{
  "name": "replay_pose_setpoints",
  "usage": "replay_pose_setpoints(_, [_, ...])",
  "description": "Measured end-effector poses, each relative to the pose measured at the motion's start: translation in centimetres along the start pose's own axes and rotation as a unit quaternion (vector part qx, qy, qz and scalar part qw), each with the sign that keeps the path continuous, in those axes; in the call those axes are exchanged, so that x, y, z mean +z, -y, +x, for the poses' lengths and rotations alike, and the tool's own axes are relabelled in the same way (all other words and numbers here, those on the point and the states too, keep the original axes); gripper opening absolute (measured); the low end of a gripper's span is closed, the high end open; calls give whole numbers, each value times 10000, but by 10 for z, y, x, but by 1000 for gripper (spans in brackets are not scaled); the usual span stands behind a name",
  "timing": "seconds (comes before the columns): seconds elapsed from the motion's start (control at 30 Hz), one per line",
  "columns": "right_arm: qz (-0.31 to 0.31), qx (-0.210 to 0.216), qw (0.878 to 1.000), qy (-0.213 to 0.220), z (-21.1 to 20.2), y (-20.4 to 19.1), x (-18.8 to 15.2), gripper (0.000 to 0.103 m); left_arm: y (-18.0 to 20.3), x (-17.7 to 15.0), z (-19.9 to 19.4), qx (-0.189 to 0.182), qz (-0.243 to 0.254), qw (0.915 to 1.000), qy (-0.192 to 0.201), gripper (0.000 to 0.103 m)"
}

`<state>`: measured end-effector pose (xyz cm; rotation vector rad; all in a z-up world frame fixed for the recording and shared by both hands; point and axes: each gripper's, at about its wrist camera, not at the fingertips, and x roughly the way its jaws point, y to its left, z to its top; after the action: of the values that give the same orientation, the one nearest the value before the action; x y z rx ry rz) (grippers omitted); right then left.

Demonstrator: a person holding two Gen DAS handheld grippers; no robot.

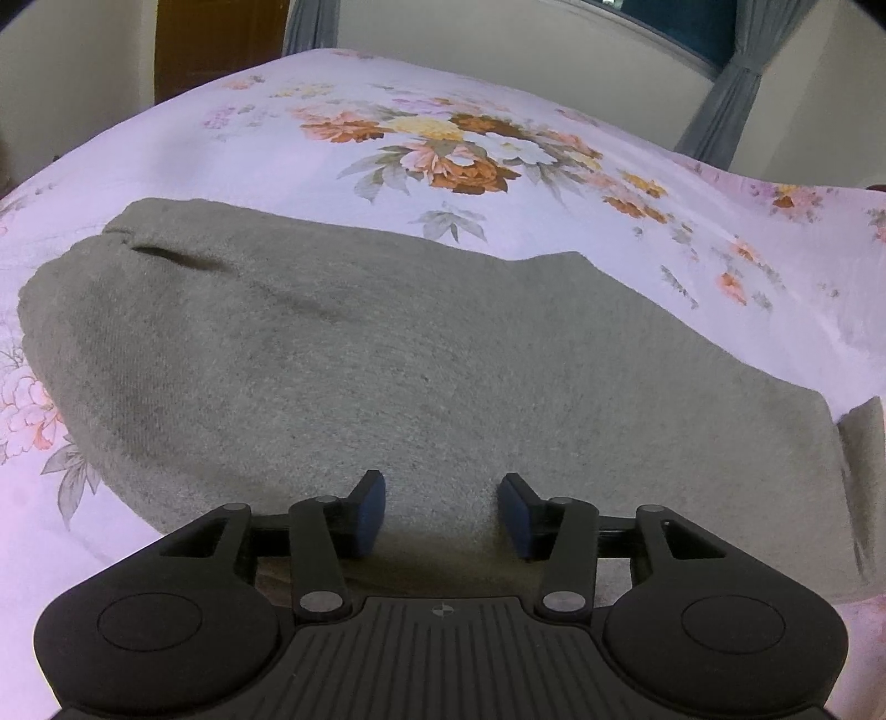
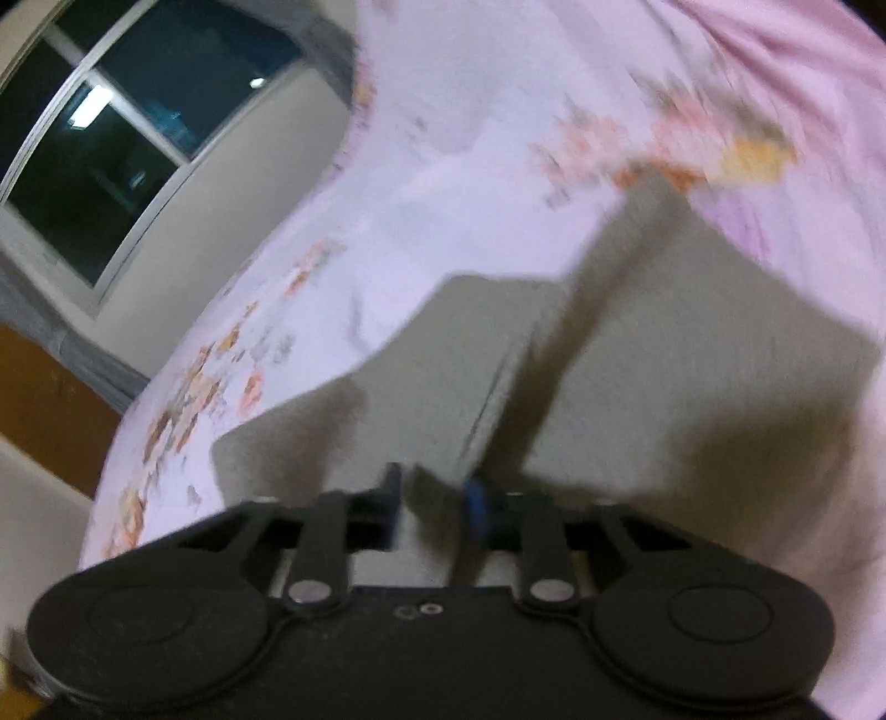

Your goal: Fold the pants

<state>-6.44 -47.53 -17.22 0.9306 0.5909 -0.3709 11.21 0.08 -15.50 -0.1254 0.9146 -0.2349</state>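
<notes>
Grey pants (image 1: pixel 387 360) lie folded flat across a floral bed sheet (image 1: pixel 498 194). My left gripper (image 1: pixel 442 509) hovers over their near edge, open, its blue pads (image 1: pixel 371 515) apart with only flat cloth below them. The right wrist view is blurred. There my right gripper (image 2: pixel 434 509) stands nearly closed, with a raised edge of the grey pants (image 2: pixel 692 332) pinched between its fingers. A dark fold (image 2: pixel 576 343) runs up and away from the grip. The rest of the garment spreads on the sheet (image 2: pixel 470 166) to either side.
The bed ends at a pale wall with a dark window (image 2: pixel 111 155) and grey curtains (image 1: pixel 720 99). A brown wooden door (image 1: pixel 216 39) stands at the far left. Bare sheet lies beyond the pants and to their left.
</notes>
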Motion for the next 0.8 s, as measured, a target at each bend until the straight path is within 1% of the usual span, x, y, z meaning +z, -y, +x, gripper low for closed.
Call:
replay_pose_setpoints(0.1, [-173,293,9994,71,-5,-7,4,15,3,0,2,5,56,10000,9,53])
replay_pose_setpoints(0.13, [-178,415,9990,50,-1,-8,7,15,4,-1,2,5,79,10000,15,55])
replay_pose_setpoints(0.17, [-127,496,9987,-37,6,-8,12,17,6,-1,2,9,102,9999,20,56])
replay_pose_setpoints(0.2, [-66,484,9987,-122,15,-7,17,29,7,-2,2,13,135,9999,24,58])
replay_pose_setpoints(0.23, [-50,409,9991,-124,24,-8,23,33,8,-2,2,20,166,9999,29,59])
replay_pose_setpoints(0.27, [-77,288,9995,-115,34,-8,28,37,9,-2,2,30,191,9998,34,59])
replay_pose_setpoints(0.3, [-89,156,9998,-114,42,-9,34,38,9,-3,2,34,200,9998,35,59])
replay_pose_setpoints(0.33, [-79,112,9999,-102,48,-8,37,38,9,-2,2,34,201,9998,34,59])
replay_pose_setpoints(0.37, [-88,70,9999,-61,52,-8,41,34,9,-2,2,31,197,9998,27,59])
replay_pose_setpoints(0.4, [-147,-56,9999,22,54,-9,44,27,9,-2,2,33,196,9998,22,59])
replay_pose_setpoints(0.43, [-236,-237,9994,120,54,-12,48,25,9,-1,2,38,200,9998,13,59])
replay_pose_setpoints(0.5, [-494,-397,9973,359,45,-18,58,7,10,-1,2,49,229,9997,2,59])
replay_pose_setpoints(0.53, [-688,-428,9953,536,36,-24,60,7,10,-1,3,54,256,9997,2,60])
replay_pose_setpoints(0.57, [-982,-446,9907,836,22,-31,61,7,11,-1,3,57,274,9996,5,60])
replay_pose_setpoints(0.6, [-1301,-444,9837,1156,6,-38,60,7,11,-2,3,58,283,9996,9,60])
replay_pose_setpoints(0.67, [-1836,-515,9691,1567,-21,-43,54,7,10,-2,4,53,286,9996,22,60])
replay_pose_setpoints(0.7, [-1991,-570,9650,1610,-30,-39,49,7,10,-2,4,49,280,9996,30,60])
replay_pose_setpoints(0.73, [-2037,-652,9652,1503,-34,-30,43,7,10,-3,4,47,278,9996,37,61])
replay_pose_setpoints(0.8, [-1915,-917,9710,1096,-33,-3,31,7,11,-3,4,49,306,9995,46,61])
